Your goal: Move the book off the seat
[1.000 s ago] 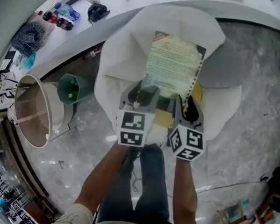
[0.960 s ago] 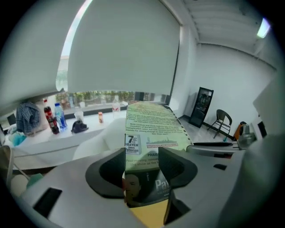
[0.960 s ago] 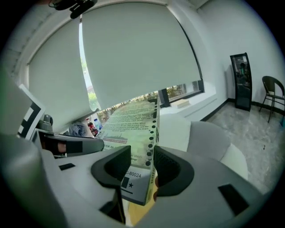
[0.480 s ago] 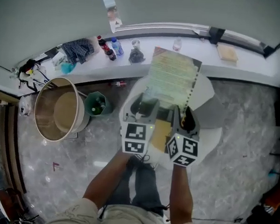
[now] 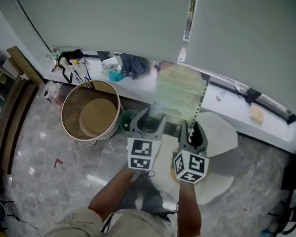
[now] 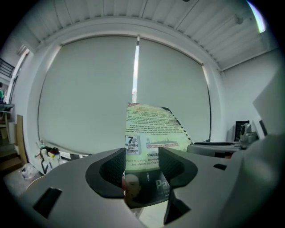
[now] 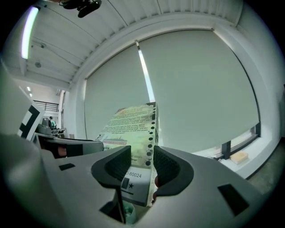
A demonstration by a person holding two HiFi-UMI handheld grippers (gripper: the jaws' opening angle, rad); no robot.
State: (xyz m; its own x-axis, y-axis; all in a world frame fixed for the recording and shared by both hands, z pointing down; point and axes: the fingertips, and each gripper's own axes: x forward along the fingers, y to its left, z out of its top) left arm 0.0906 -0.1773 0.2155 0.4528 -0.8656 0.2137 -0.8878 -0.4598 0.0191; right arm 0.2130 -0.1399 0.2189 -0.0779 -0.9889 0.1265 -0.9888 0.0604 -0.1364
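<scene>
The book, a pale green paperback with its back cover showing, is held up in the air, level with the window ledge. My left gripper is shut on the book's left lower edge. My right gripper is shut on the book's right lower edge. The white seat lies below and to the right of the book, part hidden behind both grippers.
A round tan drum-shaped stool stands on the marble floor at left, with a green bin beside it. The white window ledge carries clothes, bottles and a small block. A grey blind fills the background.
The book has been lifted off the white seat and raised with both grippers. The view has swung from the seat up toward the ledge and window blind.
</scene>
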